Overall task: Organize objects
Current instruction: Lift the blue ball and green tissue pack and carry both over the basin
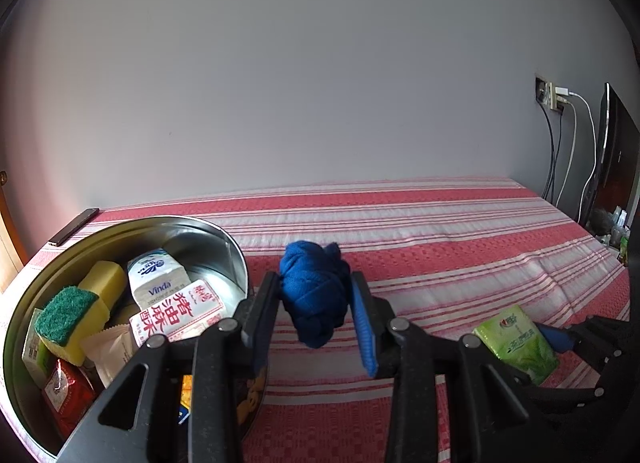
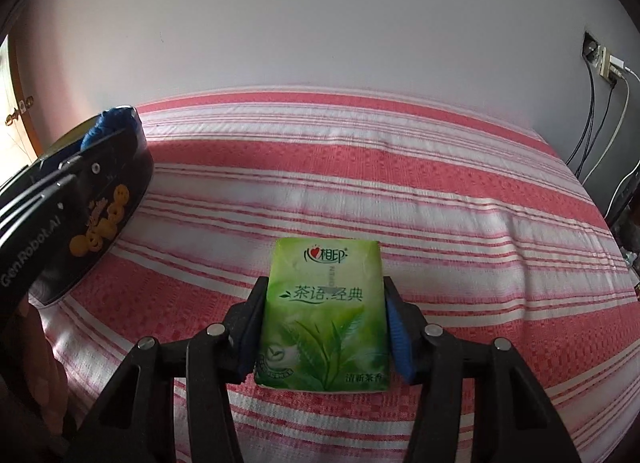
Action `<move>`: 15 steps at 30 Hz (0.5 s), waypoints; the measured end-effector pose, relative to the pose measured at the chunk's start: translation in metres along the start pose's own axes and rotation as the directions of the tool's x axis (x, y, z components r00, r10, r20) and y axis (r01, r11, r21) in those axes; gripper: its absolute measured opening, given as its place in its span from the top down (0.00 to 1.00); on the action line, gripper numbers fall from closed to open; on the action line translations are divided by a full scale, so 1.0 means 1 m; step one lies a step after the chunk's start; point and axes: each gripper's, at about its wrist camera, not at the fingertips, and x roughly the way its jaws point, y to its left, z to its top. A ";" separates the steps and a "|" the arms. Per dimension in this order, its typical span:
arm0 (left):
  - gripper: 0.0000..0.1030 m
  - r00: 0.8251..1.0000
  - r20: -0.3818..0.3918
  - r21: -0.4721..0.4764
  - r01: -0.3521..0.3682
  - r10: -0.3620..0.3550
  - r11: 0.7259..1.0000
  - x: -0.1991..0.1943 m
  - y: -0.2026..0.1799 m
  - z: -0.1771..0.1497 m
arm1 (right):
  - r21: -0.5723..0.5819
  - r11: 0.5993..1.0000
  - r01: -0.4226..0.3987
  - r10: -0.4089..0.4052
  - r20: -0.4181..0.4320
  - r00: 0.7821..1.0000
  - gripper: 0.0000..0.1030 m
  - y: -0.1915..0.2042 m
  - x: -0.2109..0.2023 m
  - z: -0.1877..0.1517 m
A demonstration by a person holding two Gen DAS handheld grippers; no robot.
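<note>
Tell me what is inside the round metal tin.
Inside the round metal tin: two yellow sponges with green pads, a Vinda tissue pack, a red-lettered snack box, a red packet. The left gripper hides the tin's near side.

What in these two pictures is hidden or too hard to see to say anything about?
- Left wrist view: the near part of the metal tin and the items at its bottom, hidden behind the left hand-held gripper holding the blue cloth bundle.
- Left wrist view: the green tissue pack, partly covered by the right hand-held gripper.
- Right wrist view: the tin's inside, blocked by the left hand-held gripper.
</note>
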 end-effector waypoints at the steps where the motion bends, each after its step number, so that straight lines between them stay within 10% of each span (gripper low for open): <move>1: 0.66 1.000 0.001 0.000 0.000 0.000 1.000 0.000 0.000 0.000 | 0.003 1.000 -0.004 0.004 0.014 1.000 0.47 0.000 -0.003 0.001; 15: 0.66 0.998 0.059 -0.006 -0.022 0.022 1.000 -0.012 0.006 -0.001 | 0.032 0.999 -0.027 0.019 0.235 0.972 0.46 0.004 -0.037 0.008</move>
